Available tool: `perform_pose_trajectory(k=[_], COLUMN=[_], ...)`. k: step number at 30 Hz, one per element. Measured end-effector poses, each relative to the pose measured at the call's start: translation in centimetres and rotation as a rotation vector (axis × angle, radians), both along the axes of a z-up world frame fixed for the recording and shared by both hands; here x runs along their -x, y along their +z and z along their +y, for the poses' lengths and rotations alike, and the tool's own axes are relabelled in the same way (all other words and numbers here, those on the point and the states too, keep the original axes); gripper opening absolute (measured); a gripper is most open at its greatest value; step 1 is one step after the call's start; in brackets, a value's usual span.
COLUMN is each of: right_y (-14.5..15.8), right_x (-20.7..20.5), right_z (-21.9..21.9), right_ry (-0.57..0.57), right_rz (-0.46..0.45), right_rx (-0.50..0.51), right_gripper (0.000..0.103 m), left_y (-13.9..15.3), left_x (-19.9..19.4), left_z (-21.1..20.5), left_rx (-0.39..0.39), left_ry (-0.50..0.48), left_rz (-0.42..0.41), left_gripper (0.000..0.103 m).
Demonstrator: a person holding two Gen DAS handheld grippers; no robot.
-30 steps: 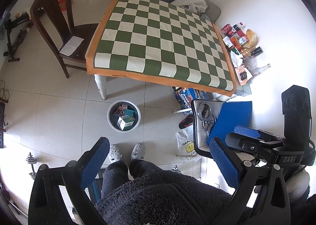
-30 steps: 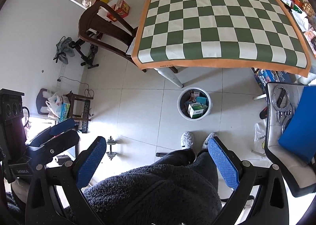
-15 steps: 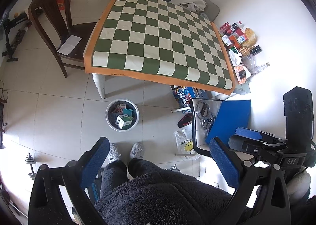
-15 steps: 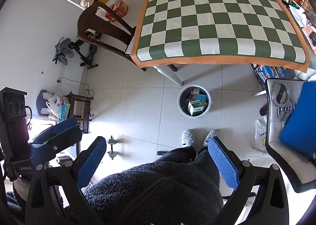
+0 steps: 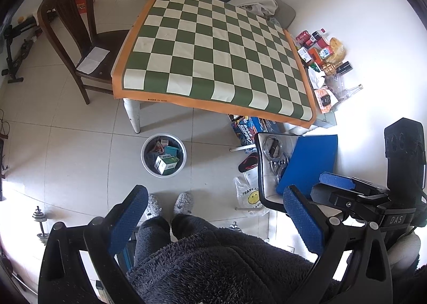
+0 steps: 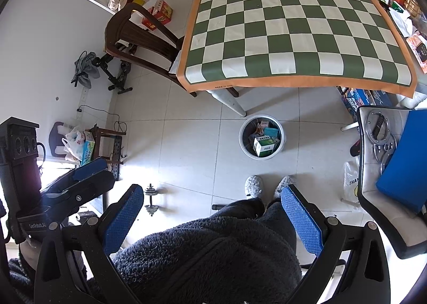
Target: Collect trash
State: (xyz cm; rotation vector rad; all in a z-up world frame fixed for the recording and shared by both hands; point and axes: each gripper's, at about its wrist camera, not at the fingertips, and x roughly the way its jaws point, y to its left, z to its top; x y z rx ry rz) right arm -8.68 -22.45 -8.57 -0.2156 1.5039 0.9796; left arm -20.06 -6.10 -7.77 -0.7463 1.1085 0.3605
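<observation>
Dumbbells (image 5: 40,221) lie on the floor tiles at the far left of the left wrist view. Next we see a dark wooden chair (image 5: 80,37) with a white paper (image 5: 93,58) on its seat, pushed against the desk (image 5: 213,58), which wears a green and cream checkered cloth with an orange border. Just in front of the near desk leg stands the round white trash bin (image 5: 163,154), and in it we see the trash: a green and white carton (image 5: 166,164), a teal box and some other packets. Our two grey slippers (image 5: 168,202) stand on the tiles near the bin. We hold the left tool (image 5: 213,221) high over our lap, its blue pads wide apart and gripping nothing. Right of it stands a chair with a blue cushion (image 5: 309,160). In the right wrist view, the right tool (image 6: 210,218) also has its pads wide apart and empty, with the same bin (image 6: 261,137) below the desk edge.
</observation>
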Motion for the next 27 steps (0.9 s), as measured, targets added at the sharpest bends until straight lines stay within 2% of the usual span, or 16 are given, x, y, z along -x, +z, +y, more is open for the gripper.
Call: perform_pose_trajectory(k=[27], right_y=[0.49], right_x=[-0.14], right_z=[-0.02], right_ry=[-0.004], right_rz=[0.001], right_rx=[-0.006], right_gripper=[0.103], left_y=[0.14], left_x=[0.39], left_z=[-0.02], left_rx=[-0.009], left_ry=[0.000], left_rz=[-0.003], left_gripper=[0.103])
